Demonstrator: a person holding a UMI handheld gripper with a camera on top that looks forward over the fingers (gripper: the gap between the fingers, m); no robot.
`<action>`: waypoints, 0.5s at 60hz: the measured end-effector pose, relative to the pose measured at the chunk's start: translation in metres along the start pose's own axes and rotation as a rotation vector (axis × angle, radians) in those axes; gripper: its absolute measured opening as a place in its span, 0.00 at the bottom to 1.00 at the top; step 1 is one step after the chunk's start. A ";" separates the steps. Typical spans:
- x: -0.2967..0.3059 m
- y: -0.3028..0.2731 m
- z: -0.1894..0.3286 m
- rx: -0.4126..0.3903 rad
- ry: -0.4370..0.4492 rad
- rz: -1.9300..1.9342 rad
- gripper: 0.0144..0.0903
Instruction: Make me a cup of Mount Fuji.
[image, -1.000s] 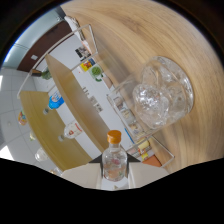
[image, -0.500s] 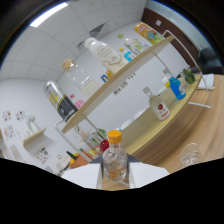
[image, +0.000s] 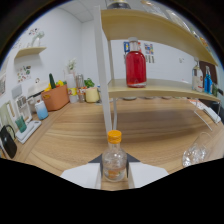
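one terracotta pot (image: 55, 96) sits far left on the counter (image: 150, 130); centre, my gripper (image: 114, 172) has both fingers pressed on the small orange-capped bottle (image: 114, 159), upright to prevent spilling; the red jar (image: 135, 66) waits shelved, an empty glass (image: 198, 149) right.

This is looking like a drinks bar or café counter. A wooden counter (image: 75, 132) is carrying a two-level shelf (image: 155, 89) with a red jar (image: 135, 65), bottles (image: 206, 80), a terracotta pot (image: 56, 97) and cups, under white walls with small posters (image: 148, 48).
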 end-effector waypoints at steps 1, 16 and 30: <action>-0.002 -0.001 0.001 0.001 -0.005 -0.003 0.28; -0.004 0.021 0.013 -0.128 0.008 -0.023 0.28; -0.006 0.026 0.007 -0.133 -0.006 -0.049 0.30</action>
